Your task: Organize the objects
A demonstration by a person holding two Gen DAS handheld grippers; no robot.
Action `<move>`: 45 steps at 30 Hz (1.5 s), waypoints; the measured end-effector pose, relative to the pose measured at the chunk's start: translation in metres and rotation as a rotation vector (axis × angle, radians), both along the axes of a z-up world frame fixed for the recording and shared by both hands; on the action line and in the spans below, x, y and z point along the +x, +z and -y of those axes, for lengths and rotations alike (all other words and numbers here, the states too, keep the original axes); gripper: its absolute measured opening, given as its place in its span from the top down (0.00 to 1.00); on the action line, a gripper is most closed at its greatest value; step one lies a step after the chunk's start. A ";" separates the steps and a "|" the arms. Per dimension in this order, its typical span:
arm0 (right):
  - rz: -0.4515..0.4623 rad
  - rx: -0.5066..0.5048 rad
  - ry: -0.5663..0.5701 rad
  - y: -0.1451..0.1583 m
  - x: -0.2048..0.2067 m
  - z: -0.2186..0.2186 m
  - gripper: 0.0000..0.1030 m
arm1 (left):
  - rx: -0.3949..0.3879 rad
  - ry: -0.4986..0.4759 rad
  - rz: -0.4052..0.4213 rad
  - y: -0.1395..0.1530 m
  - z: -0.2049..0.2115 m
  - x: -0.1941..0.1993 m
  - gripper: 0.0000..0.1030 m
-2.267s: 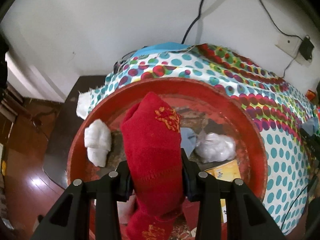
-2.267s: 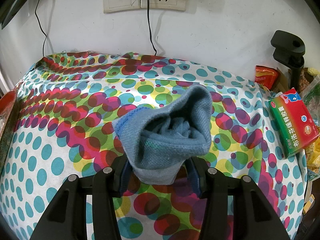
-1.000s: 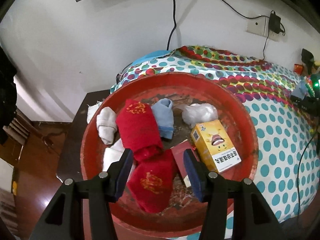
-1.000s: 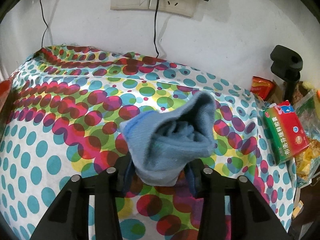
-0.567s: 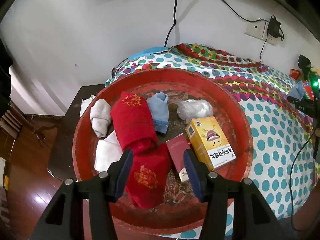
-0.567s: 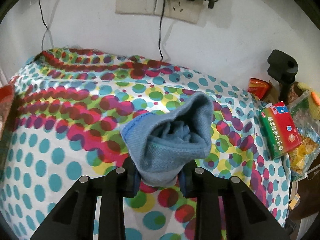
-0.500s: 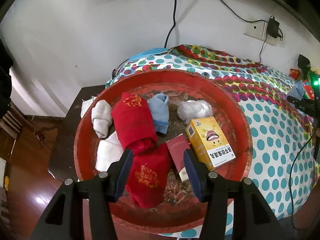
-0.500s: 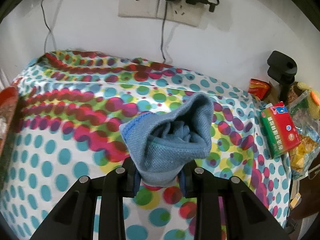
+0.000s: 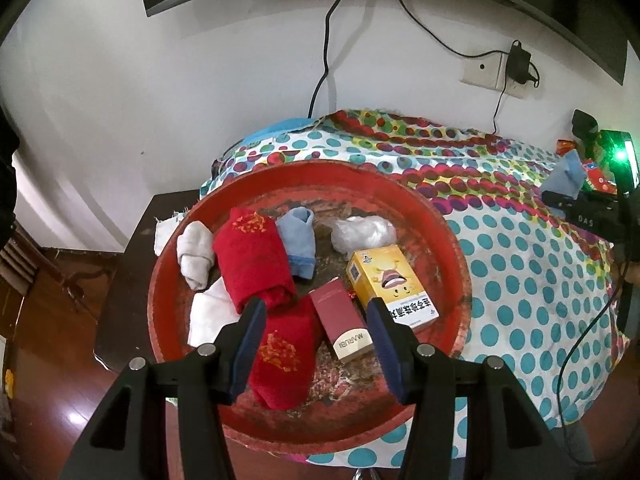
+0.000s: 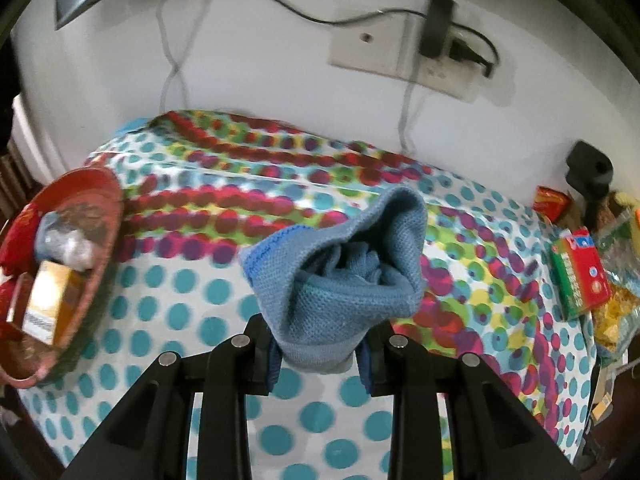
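My left gripper (image 9: 316, 344) is open and empty above a round red tray (image 9: 448, 224). In the tray lie a rolled red sock (image 9: 250, 258), a second red sock (image 9: 284, 358), a light blue sock (image 9: 298, 240), a grey-white sock (image 9: 196, 250), a white cloth (image 9: 208, 314), a clear bag (image 9: 362, 232), a yellow box (image 9: 390, 282) and a maroon box (image 9: 340, 326). My right gripper (image 10: 318, 354) is shut on a rolled blue sock (image 10: 340, 272) above the polka-dot cloth (image 10: 200, 304). The tray (image 10: 102, 256) shows at the right wrist view's left edge.
A green and red box (image 10: 576, 272) and snack packets (image 10: 550, 200) lie at the table's right end. A black clamp (image 10: 590, 172) stands there. Wall sockets with plugged cables (image 10: 432, 52) are behind. A dark side table (image 9: 132, 264) and wood floor (image 9: 44, 360) are at left.
My left gripper let go of the red sock into the tray and pulled back and up. My right gripper rose and swung left with the blue sock, bringing the tray into its view.
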State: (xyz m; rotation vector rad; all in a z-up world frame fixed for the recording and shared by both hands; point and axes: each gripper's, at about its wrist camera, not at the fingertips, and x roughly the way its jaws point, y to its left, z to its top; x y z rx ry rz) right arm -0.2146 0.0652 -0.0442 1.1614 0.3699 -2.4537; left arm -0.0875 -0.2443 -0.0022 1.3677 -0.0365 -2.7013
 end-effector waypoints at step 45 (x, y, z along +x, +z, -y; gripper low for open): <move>0.157 0.016 0.430 -0.001 0.094 0.259 0.57 | 0.070 0.201 -0.023 0.004 0.079 0.021 0.48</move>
